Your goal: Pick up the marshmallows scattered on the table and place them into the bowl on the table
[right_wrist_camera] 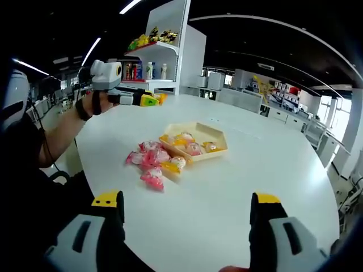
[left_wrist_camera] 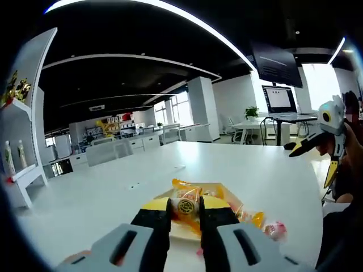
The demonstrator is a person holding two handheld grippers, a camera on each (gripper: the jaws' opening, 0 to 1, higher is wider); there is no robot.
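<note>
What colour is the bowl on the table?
Pale yellow; the bowl shows best in the right gripper view, with wrapped marshmallows inside.

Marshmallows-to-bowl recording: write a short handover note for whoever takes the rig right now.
Left tool: shut on a wrapped marshmallow, raised above the table.
Right tool: open, empty, held back from the pile.
Bowl: pale, shallow, mid-table, with a few wrapped marshmallows in it.
Loose pile: several pink and yellow wrapped pieces against the bowl's near side.
Done: some pieces are in the bowl.
Left: drop the held piece in, then clear the pile.
</note>
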